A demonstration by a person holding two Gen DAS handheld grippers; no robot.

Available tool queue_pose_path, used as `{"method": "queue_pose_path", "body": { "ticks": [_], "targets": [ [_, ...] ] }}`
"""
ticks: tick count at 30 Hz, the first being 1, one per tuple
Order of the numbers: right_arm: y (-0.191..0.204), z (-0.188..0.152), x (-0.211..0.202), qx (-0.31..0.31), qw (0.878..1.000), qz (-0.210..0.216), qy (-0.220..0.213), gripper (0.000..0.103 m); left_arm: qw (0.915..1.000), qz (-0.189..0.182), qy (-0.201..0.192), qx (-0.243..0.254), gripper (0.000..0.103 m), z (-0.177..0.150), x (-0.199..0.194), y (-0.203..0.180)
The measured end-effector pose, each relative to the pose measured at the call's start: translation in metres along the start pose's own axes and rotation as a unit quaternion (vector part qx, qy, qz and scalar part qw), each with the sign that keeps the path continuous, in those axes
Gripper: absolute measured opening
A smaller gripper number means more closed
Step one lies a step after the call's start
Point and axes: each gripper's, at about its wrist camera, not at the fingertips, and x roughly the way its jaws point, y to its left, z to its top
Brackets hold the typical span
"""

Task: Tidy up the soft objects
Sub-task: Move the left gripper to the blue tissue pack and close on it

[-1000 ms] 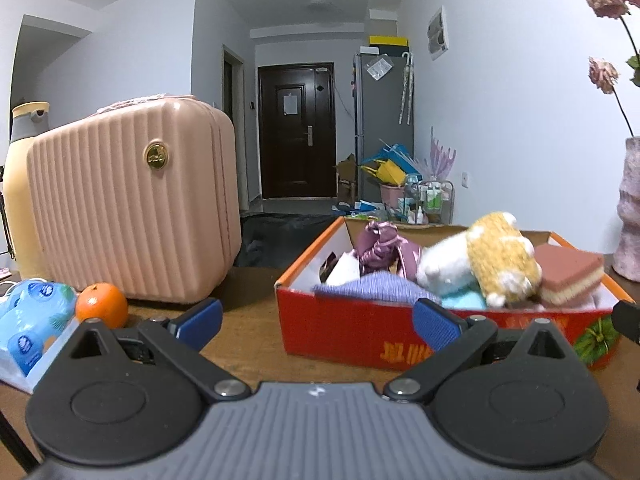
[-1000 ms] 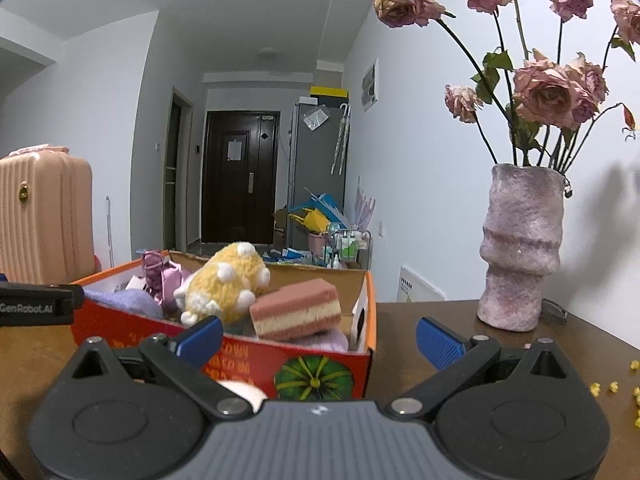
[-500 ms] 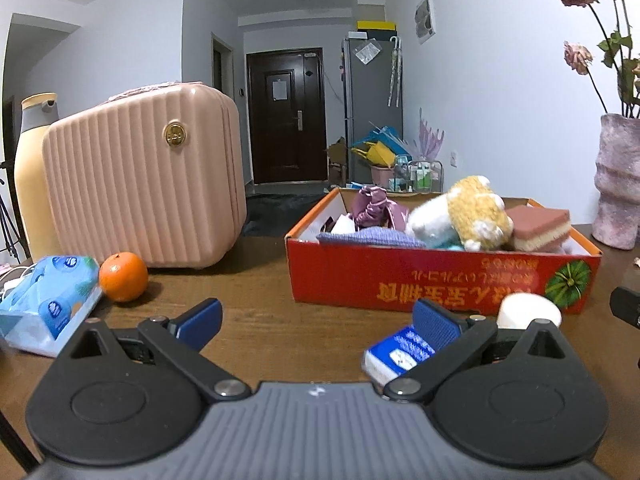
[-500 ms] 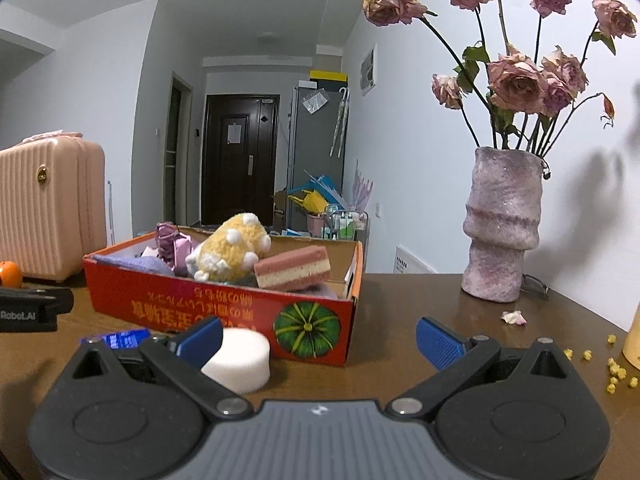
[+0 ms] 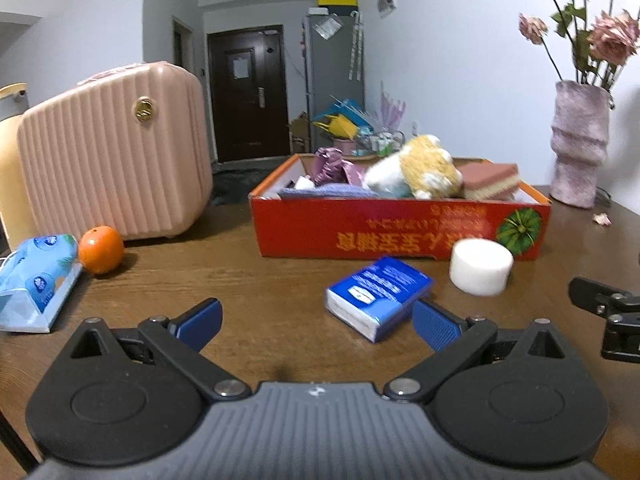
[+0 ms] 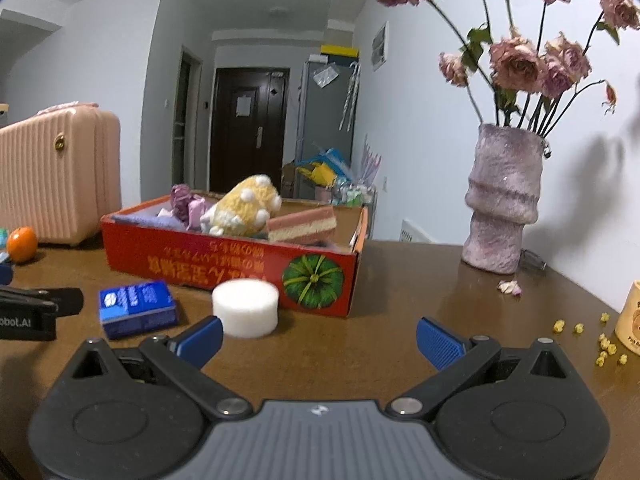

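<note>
Two soft things lie loose on the brown wooden tabletop (image 5: 248, 292), both just in front of the long red cardboard box (image 5: 400, 232) that already holds a yellow-and-white plush toy (image 5: 424, 168), a pink-and-cream layered sponge (image 5: 490, 180) and some purple cloth pieces.

The flat blue-and-white tissue pack (image 5: 378, 296) lies straight ahead of the left tongs (image 5: 316, 320), offset toward their right finger, whose blue pad sits just beside the pack's near corner. The pack's long axis runs slantwise, from near left to far right, so it is not square to the gap between the pads. The left tongs are spread wide and hold nothing.

The short white foam cylinder (image 6: 245, 307) stands on its flat end, almost touching the box's front wall below the green pumpkin print. From the right tongs (image 6: 320, 338) it lies ahead and to the left, just beyond the left finger's pad, not between the two pads. The right tongs also stand wide apart and empty.

By my reading, the left tongs are nearer the tissue pack and the right tongs nearer the cylinder. A grasp on the pack would need a small shift to the right and probably a turn of the wrist to close across its short side. The cylinder, being round, asks no such turn, only a shift to the left.
</note>
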Motion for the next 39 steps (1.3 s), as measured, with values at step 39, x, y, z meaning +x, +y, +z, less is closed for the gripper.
{"method": "queue_pose_path", "body": {
  "ticks": [39],
  "targets": [
    [-0.025, -0.005, 0.022, 0.070, 0.995, -0.017, 0.067, 0.103, 0.9931, -0.065, 0.087, 0.046, 0.103, 0.020, 0.093, -0.028]
  ]
}}
